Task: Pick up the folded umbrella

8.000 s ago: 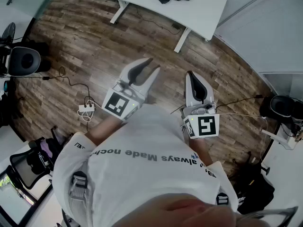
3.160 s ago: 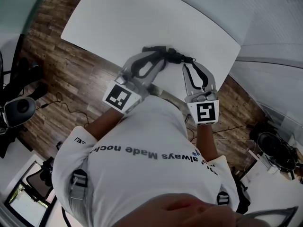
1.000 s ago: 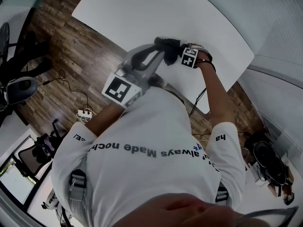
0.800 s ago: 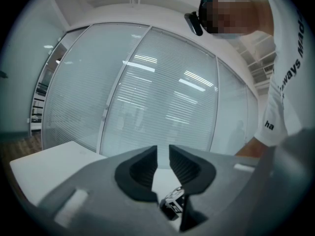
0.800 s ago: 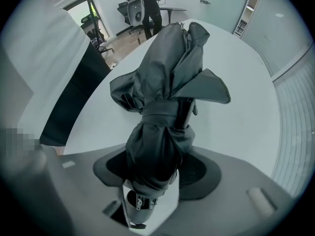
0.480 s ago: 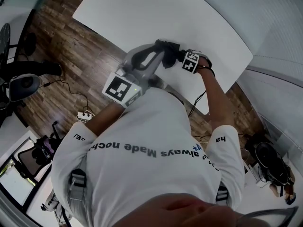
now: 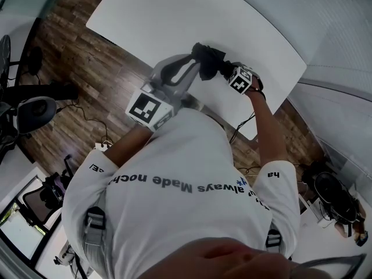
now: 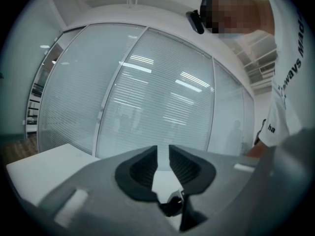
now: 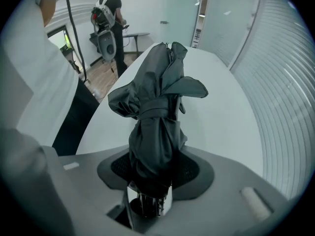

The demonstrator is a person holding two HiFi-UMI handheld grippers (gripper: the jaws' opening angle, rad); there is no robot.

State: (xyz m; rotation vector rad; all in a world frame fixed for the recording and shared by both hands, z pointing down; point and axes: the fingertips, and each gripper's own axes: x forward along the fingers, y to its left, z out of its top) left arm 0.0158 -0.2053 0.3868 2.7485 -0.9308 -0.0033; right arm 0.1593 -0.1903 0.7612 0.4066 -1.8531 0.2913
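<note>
The folded black umbrella [image 7: 207, 61] stands up between the pads of my right gripper [image 7: 224, 70], just above the white table [image 7: 174, 16]. In the right gripper view its strapped dark bundle [image 9: 157, 117] fills the gap of the right gripper [image 9: 156, 168]. Those jaws are closing and the pads press on its lower part, with the handle end tucked behind them. My left gripper [image 7: 192, 64] sits level beside the umbrella's left side. In the left gripper view the left gripper [image 8: 163, 154] has its pads nearly together, with nothing between them.
The table's near edge [image 7: 244, 121] runs under both hands, and a cable [image 7: 239, 127] hangs off it. Wood floor lies to the left, with an office chair [image 7: 35, 112] and a power strip [image 7: 106, 145]. A glass partition [image 8: 162, 97] backs the table. A person [image 9: 110, 14] stands far off.
My right gripper's jaws have closed round the umbrella, the wrist has rolled, and the umbrella has come up off the table. The left gripper has stayed put.
</note>
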